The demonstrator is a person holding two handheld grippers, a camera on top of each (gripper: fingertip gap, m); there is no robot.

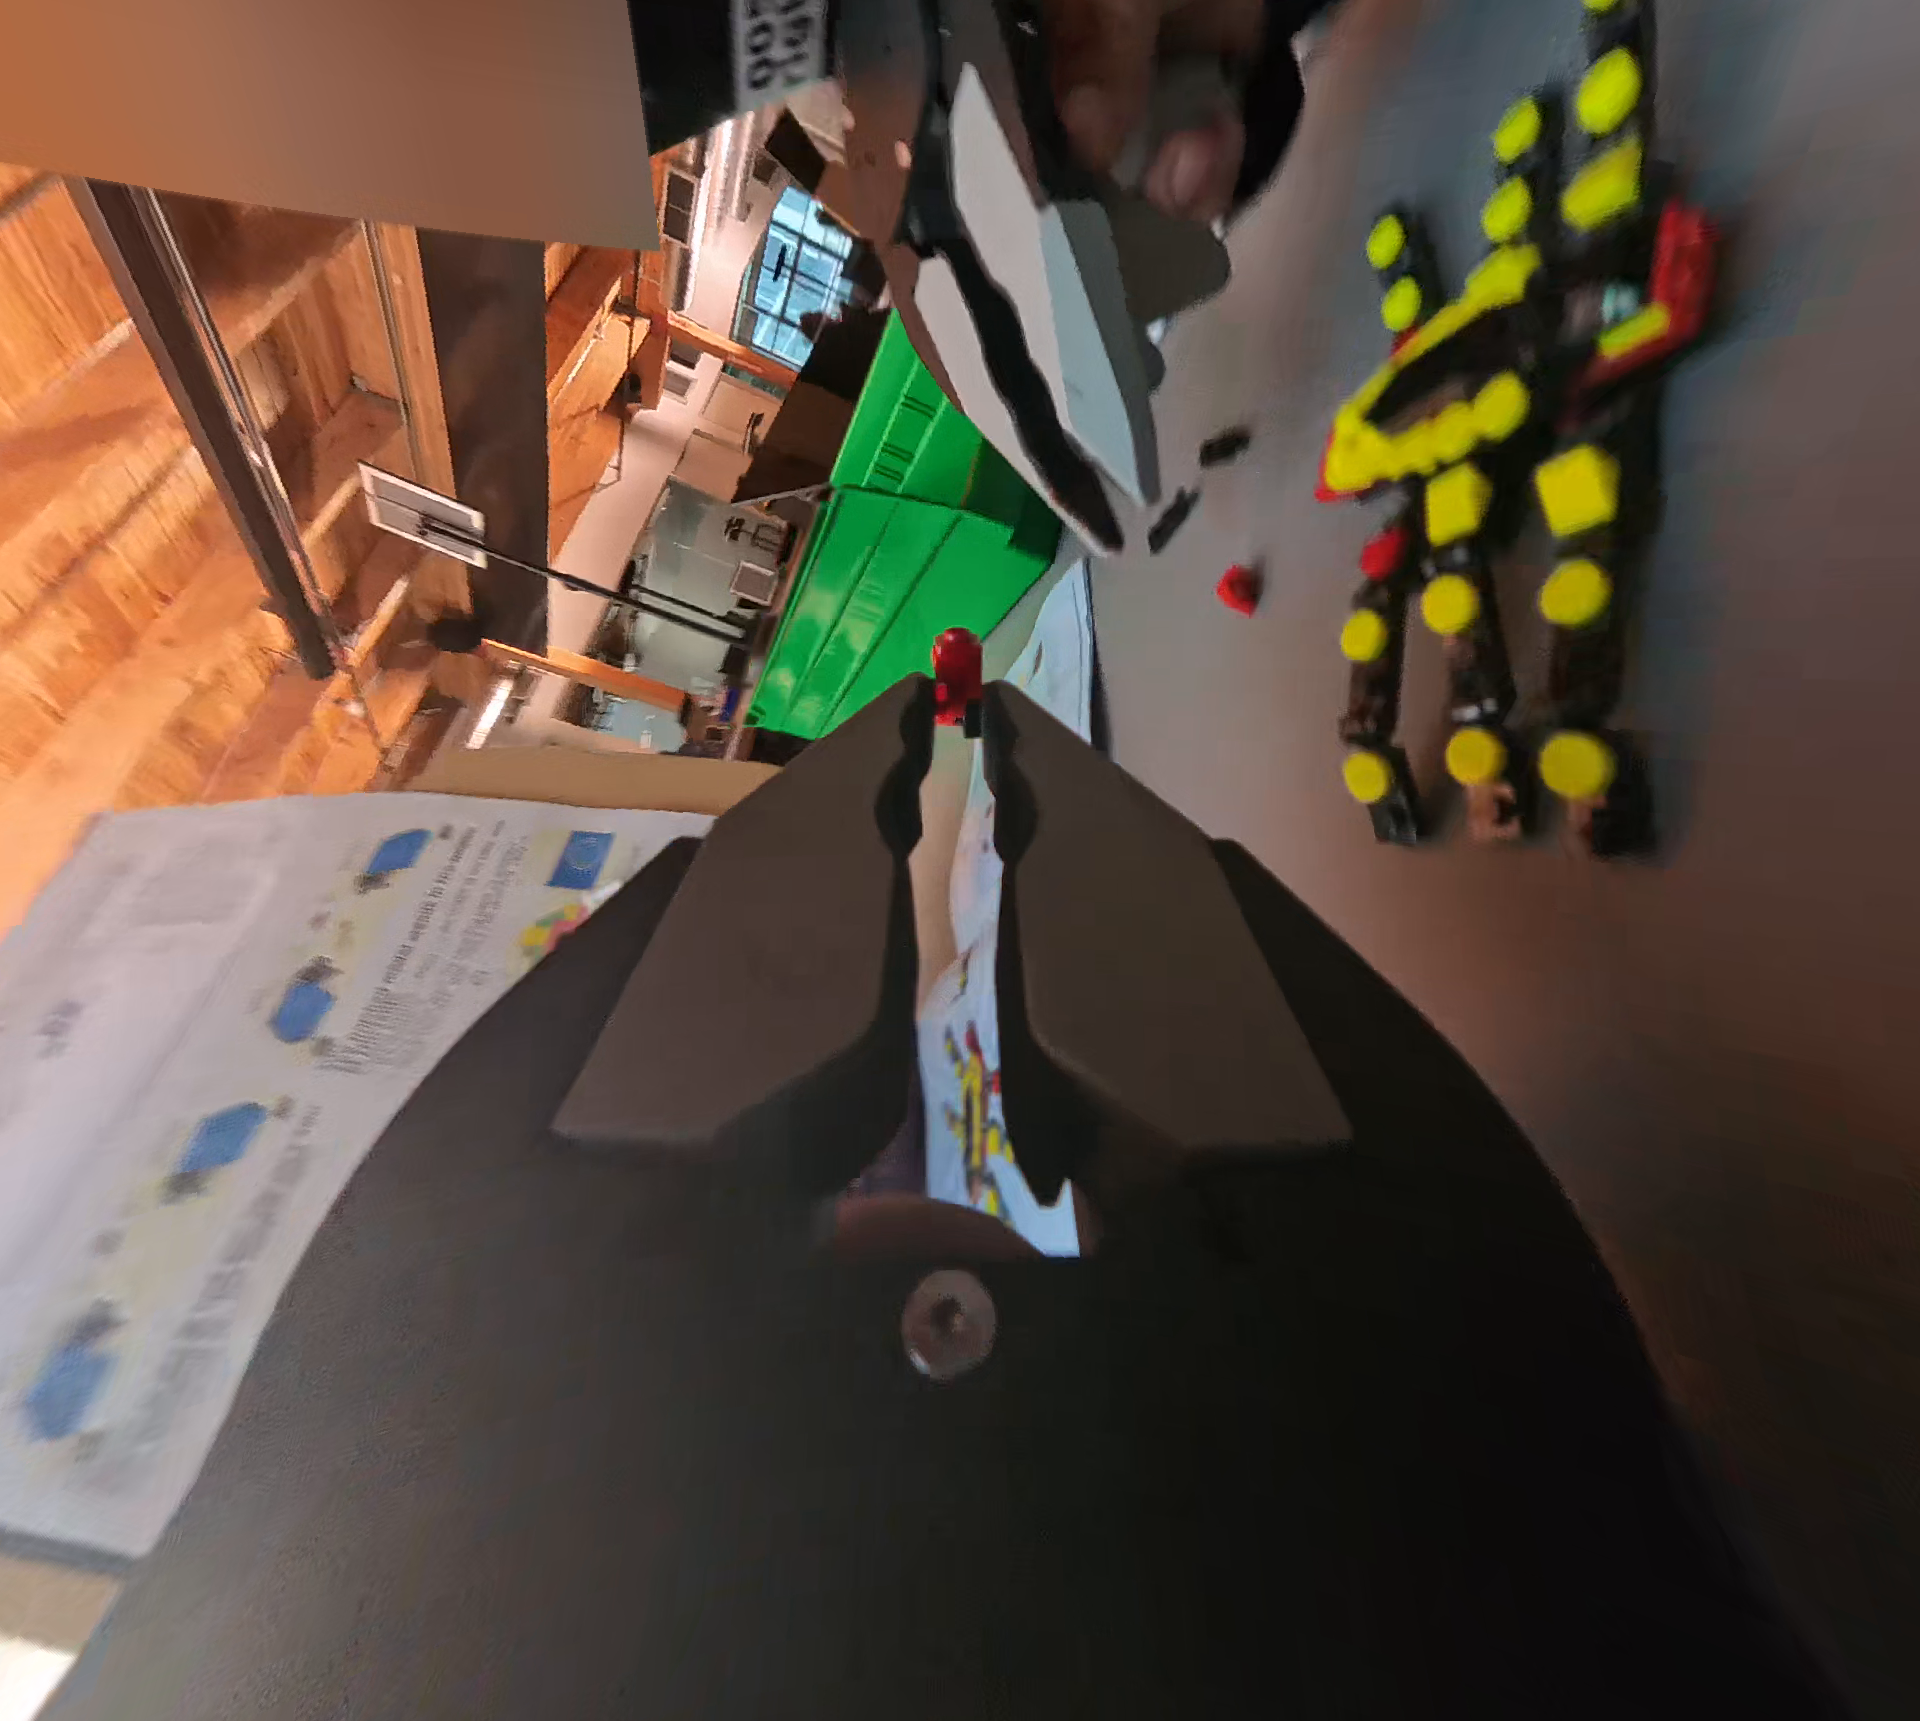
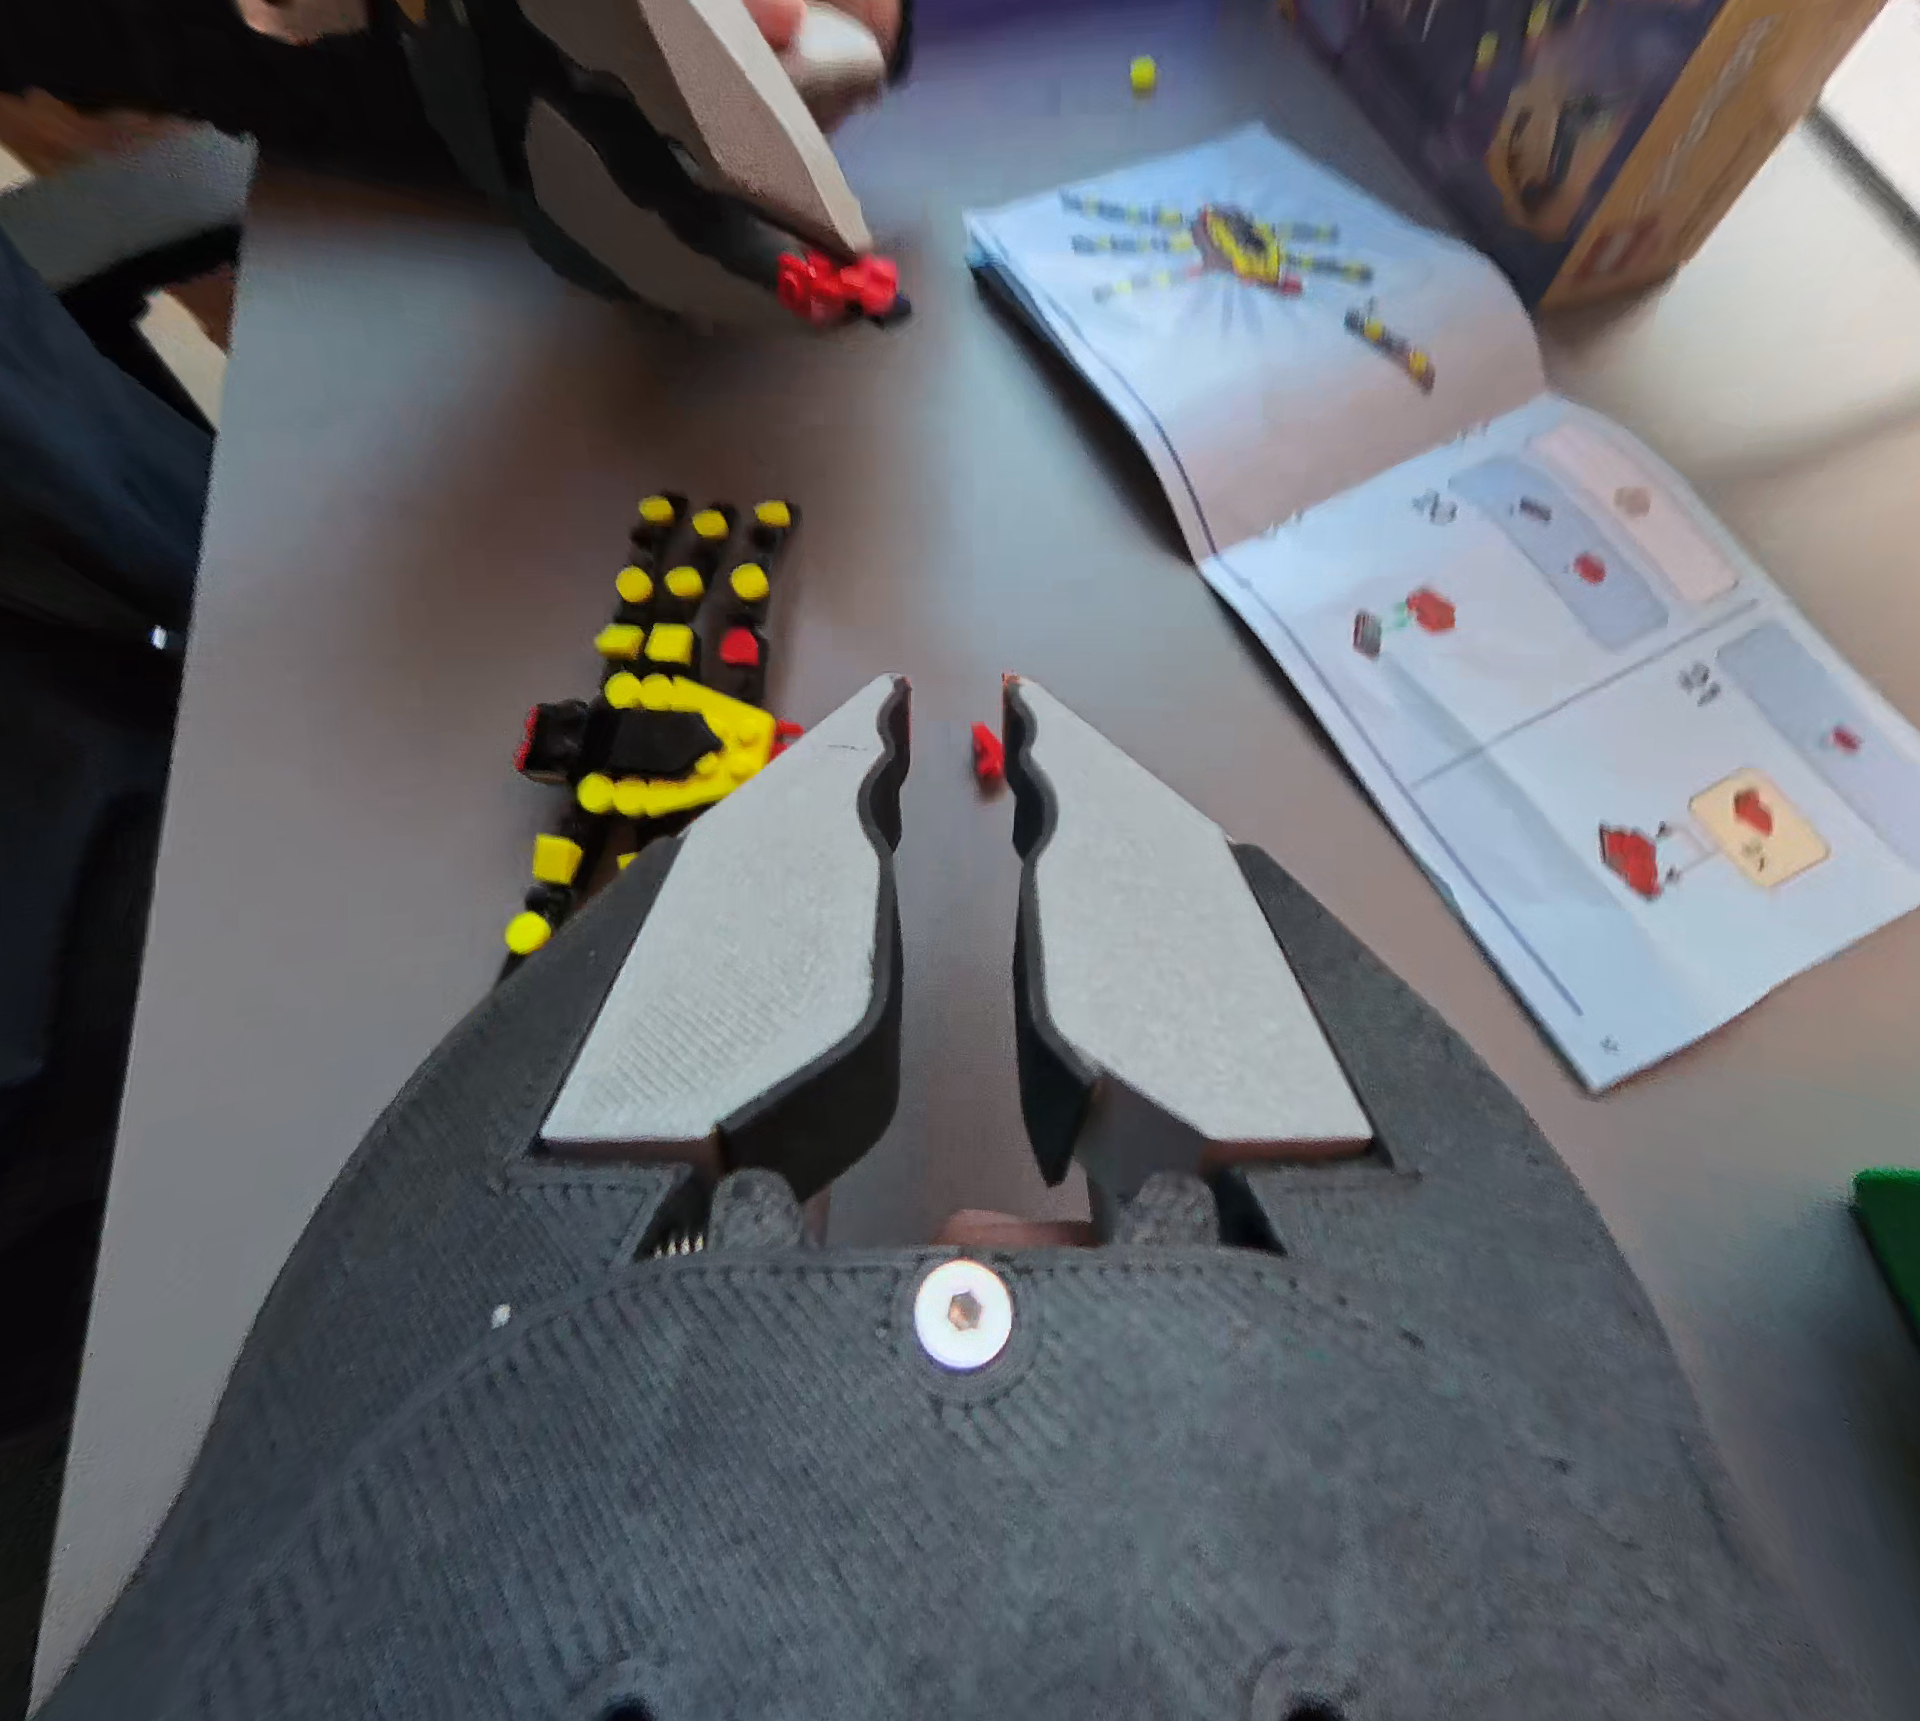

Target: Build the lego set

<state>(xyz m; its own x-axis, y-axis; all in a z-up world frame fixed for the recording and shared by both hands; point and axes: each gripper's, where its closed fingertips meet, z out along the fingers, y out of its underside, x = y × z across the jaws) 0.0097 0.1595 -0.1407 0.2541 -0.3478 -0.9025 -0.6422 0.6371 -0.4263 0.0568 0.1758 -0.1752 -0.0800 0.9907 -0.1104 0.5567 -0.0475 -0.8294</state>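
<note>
Left gripper [image 1: 954,703] at frame center, fingers pinched on a small red-and-black lego piece [image 1: 956,672] held up off the counter [image 1: 1351,1100]. Right gripper [image 2: 956,684], center of its view: fingers apart, nothing between them; a tiny red brick [image 2: 985,752] lies on the counter just past the tips. Black-and-yellow spider model [image 2: 665,715] lies flat, left of center. Open instruction booklet [image 2: 1455,632] at right, set box [image 2: 1558,9] upper right. Green bin [image 1: 894,549] mid-frame in left view.
</note>
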